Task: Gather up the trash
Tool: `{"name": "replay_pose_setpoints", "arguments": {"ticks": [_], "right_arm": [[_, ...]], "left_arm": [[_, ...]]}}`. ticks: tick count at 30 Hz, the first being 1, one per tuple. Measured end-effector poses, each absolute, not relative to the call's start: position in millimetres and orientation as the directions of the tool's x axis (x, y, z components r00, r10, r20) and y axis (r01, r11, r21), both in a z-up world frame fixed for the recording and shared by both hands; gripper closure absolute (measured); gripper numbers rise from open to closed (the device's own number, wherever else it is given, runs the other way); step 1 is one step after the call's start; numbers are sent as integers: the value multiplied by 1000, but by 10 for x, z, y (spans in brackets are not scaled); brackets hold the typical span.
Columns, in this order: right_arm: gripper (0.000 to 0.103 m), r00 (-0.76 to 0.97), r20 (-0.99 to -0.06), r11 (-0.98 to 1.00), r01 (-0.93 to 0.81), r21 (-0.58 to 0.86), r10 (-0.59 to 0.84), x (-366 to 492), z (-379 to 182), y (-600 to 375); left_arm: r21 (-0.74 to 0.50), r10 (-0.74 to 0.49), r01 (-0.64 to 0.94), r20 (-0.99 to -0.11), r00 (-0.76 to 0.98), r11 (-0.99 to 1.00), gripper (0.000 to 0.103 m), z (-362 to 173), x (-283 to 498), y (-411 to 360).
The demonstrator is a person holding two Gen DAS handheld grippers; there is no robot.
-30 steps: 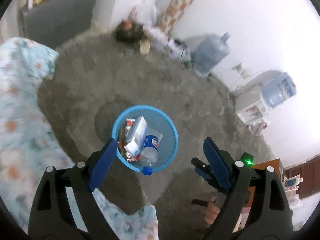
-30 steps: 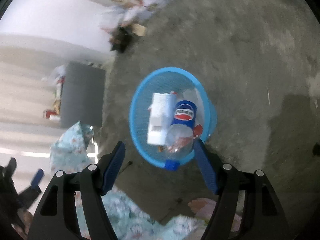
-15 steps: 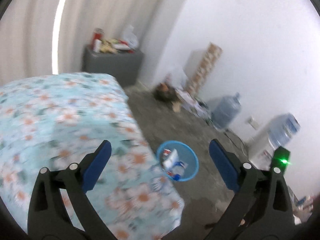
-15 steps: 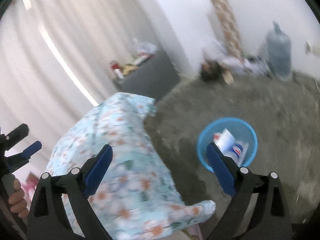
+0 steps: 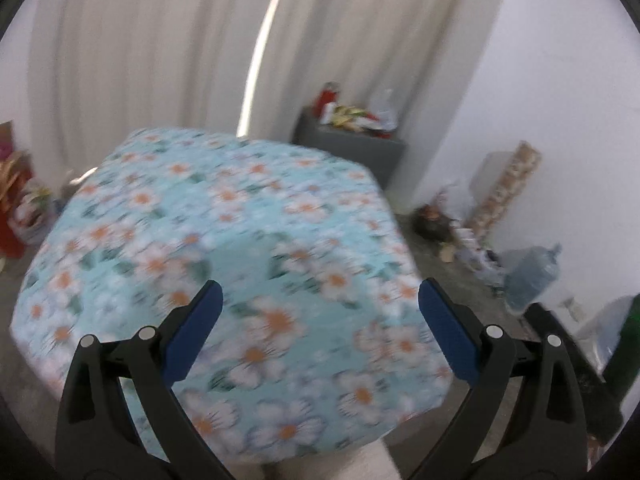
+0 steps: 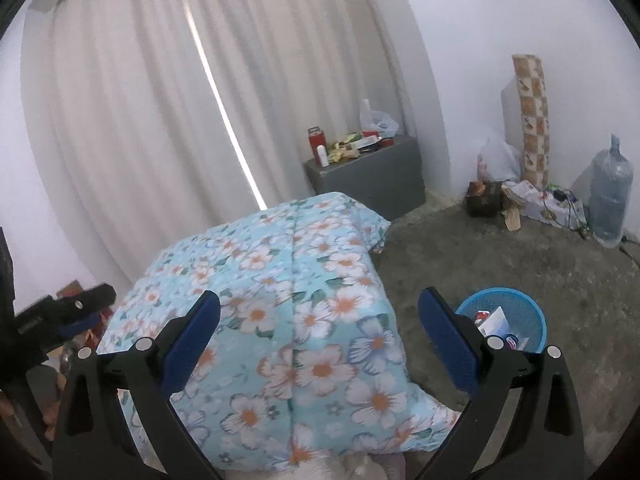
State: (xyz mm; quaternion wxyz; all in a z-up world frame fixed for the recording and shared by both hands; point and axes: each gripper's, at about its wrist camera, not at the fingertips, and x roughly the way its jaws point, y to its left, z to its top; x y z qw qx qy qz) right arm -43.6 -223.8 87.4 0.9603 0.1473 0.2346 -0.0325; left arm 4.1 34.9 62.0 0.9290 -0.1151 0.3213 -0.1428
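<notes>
Right now your left gripper (image 5: 320,332) stands with its jaws spread wide and nothing between the blue pads (image 5: 192,336); they have just been opening. Your right gripper (image 6: 320,334) is likewise spread wide and empty, its jaws having just been opening too. Both point across the floral cloth (image 6: 296,312), pale blue with white and orange flowers, which covers a raised surface directly ahead of you. In the right wrist view the blue mesh bin (image 6: 520,300) stands on the grey floor just beside the cloth's right edge, partly behind the right finger, with a white carton (image 6: 496,320) and a bottle with a blue label (image 6: 512,340) inside it. Beyond the cloth, white curtains (image 6: 160,100) hang, a grey cabinet (image 6: 380,176) holds clutter, and a large water jug (image 6: 610,196) stands against the far wall.
</notes>
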Motion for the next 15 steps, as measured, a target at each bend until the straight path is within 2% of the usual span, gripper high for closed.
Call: {"name": "replay_pose_setpoints", "arguments": {"ticks": [5, 11, 15], "right_arm": [[7, 890, -456, 964, 121, 238, 1, -474, 952, -2065], [7, 888, -456, 979, 141, 147, -59, -539, 1023, -1880], [7, 877, -471, 986, 149, 78, -95, -574, 1034, -1787]], "left_arm": [[-212, -204, 98, -571, 795, 972, 9, 539, -124, 504], [-157, -142, 64, -558, 818, 985, 9, 525, -263, 562], [-70, -71, 35, -601, 796, 997, 9, 431, -304, 496]]}}
